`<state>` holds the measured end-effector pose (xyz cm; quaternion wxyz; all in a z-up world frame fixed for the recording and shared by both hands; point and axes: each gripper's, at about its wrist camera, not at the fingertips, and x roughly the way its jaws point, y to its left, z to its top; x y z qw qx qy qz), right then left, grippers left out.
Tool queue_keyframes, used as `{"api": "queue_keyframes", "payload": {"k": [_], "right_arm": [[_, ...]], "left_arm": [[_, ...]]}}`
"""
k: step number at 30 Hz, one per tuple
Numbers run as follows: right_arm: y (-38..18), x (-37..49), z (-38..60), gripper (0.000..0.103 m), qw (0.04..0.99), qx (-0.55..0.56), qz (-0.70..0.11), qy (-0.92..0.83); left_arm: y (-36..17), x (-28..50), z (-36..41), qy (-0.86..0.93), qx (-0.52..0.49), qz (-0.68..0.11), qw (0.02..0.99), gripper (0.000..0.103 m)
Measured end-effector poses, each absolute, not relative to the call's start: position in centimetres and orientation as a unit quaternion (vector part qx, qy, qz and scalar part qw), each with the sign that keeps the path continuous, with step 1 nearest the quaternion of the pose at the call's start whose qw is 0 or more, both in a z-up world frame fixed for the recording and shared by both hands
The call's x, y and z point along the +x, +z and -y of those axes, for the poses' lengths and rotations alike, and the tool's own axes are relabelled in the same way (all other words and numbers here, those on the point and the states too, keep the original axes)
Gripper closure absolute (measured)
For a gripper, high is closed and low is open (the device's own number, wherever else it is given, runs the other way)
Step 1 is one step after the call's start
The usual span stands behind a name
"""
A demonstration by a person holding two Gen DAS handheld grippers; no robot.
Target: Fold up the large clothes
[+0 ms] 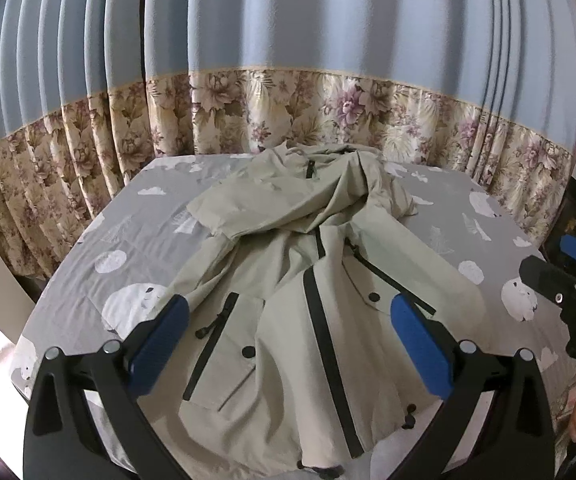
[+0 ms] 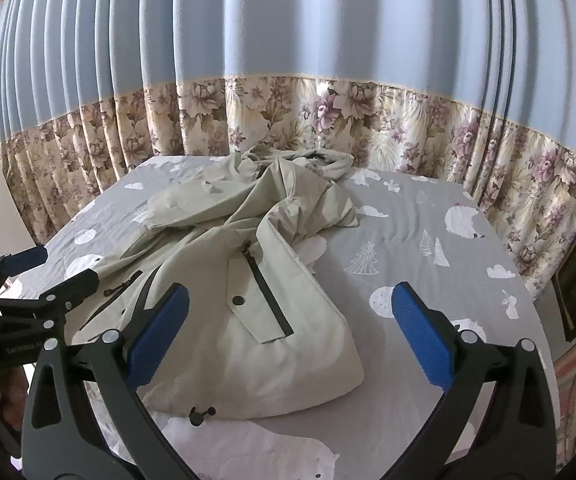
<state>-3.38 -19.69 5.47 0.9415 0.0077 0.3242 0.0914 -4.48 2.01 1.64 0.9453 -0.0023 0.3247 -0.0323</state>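
Beige jacket lies crumpled on a grey bed sheet; left gripper and right gripper, both spread wide, hover above, holding nothing.

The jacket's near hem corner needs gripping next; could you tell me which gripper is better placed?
Probably right: the right gripper is open above the jacket near its hem corner; the left gripper faces the middle.

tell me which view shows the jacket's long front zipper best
The left wrist view: the front zipper runs as a long black line down the jacket, between the open left hand-held gripper. The right wrist view shows mainly a side pocket zipper; the front is largely hidden there.
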Motion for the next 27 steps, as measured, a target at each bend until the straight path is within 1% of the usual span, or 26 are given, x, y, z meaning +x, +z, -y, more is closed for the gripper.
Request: {"api": "queue_keyframes", "payload": {"k": [8,14,23,27], "right_arm": [[4.3,-0.1,21.6,0.003,0.938,0.025,-0.331,0.101],[2.8,2.1,24.7,0.003,0.935,0.050,-0.335,0.102],[2.0,3.9,29.1,0.003,0.933,0.057,-0.345,0.081],[2.0,4.1,30.1,0.003,0.932,0.059,-0.350,0.071]], "left_arm": [[1.7,-0.9,-1.1,-0.013,-0.002,-0.335,0.942,0.002],[1.4,2.3,2.2,-0.006,0.030,-0.346,0.938,0.002],[0.6,5.9,7.1,-0.031,0.048,-0.358,0.932,0.002],[0.6,6.8,8.0,-0.039,0.048,-0.359,0.931,0.002]]}}
